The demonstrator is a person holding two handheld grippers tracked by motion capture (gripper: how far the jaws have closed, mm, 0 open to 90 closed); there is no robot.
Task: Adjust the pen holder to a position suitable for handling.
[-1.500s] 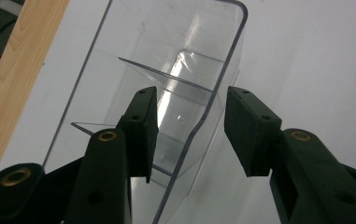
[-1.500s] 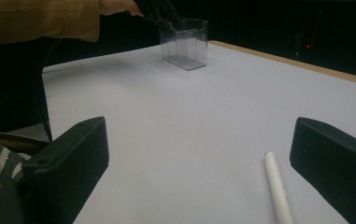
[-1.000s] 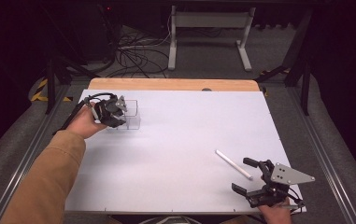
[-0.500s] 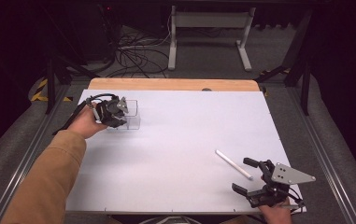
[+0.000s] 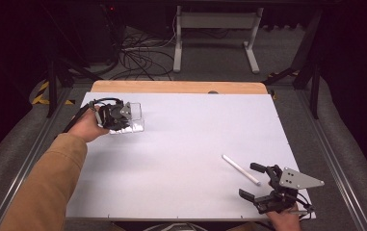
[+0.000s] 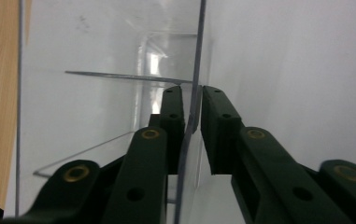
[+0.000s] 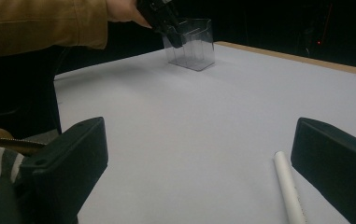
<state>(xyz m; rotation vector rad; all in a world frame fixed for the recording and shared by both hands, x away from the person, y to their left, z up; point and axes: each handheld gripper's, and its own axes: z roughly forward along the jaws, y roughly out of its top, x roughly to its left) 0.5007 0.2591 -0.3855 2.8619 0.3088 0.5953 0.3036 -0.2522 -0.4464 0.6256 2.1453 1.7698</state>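
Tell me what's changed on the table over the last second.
Nothing visibly changed. The left claw stays clamped on a wall of the clear box, the right claw stays open near the white stick.

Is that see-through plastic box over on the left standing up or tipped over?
Upright. The clear box stands flat on the white table, open top upward, while the left claw pinches one of its walls.

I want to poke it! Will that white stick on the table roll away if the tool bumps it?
Probably. The white stick looks round and smooth and lies flat on the bare table, so a sideways bump would likely roll it. It looks thin and straight, so probably stiff and light. The right tool is open beside it.
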